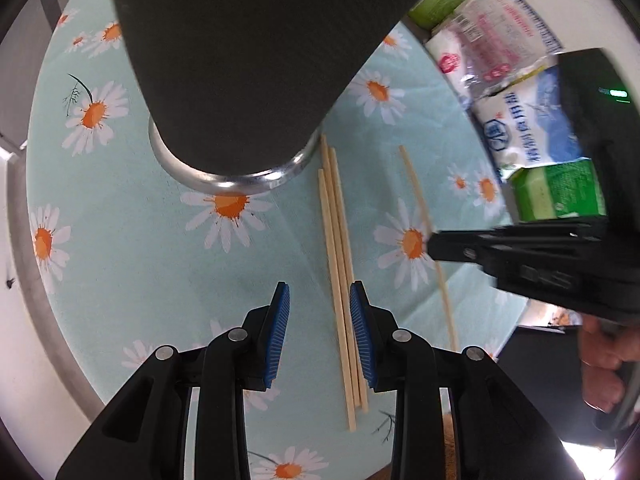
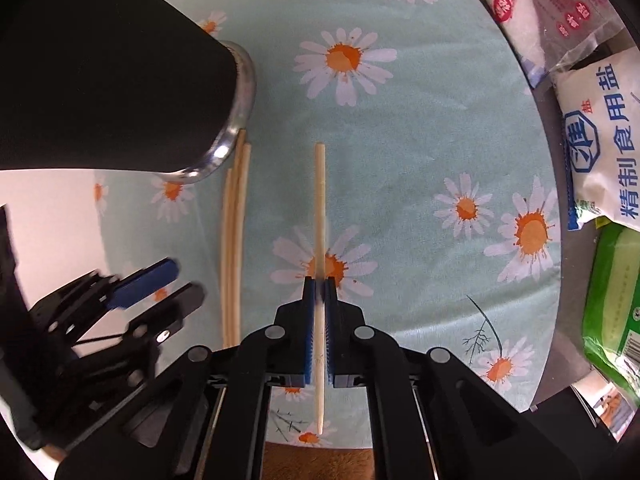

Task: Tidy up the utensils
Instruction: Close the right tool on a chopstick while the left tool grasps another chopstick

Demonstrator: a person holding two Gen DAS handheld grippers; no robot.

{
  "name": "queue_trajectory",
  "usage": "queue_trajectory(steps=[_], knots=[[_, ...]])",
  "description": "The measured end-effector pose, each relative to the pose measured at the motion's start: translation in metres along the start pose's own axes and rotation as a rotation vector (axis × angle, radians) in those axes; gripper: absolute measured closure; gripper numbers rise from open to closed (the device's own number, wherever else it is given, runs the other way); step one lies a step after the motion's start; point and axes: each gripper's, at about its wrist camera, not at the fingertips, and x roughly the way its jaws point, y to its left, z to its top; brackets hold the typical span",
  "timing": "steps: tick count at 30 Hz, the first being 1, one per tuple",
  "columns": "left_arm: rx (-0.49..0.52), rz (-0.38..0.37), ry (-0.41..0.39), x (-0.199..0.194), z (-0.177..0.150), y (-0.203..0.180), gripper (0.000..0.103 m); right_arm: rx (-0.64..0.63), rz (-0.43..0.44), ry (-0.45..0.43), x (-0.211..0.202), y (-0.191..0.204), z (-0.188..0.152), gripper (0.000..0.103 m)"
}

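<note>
Chopsticks, four in all, on our daisy-print tabletop [image 1: 132, 240]. We list three [image 1: 340, 280] lying bunched side by side, their far ends just beside the steel rim of a black holder [image 1: 224, 60]. We list one single chopstick [image 2: 319, 216] apart from the bunch, clamped between the blue pads of our right tongs [image 2: 319, 286], jaws closed tight on it near its middle. Our left tongs [image 1: 319, 300] hover over the bunch, jaws partly apart, gripping nothing; the three sticks pass just beside the right-hand pad. Along the tabletop edge: a salt bag [image 2: 600, 140], a green packet [image 2: 612, 300], a clear pouch [image 2: 552, 12].
</note>
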Motion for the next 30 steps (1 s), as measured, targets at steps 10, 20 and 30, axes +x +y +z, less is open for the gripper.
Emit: queue_trajectory(steps=[10, 20, 30], knots=[[-0.026, 0.125, 0.039, 0.019, 0.003, -0.017, 0.075, -0.062, 0.119, 0.008, -0.019, -0.051, 0.002, 0.097], [-0.038, 0.209, 0.038, 0.024, 0.002, -0.028, 0.08, -0.098, 0.148, 0.019, -0.036, -0.084, 0.001, 0.097], [0.004, 0.337, 0.071, 0.035, 0.006, -0.056, 0.089, -0.132, 0.148, 0.014, -0.045, -0.092, -0.005, 0.097]])
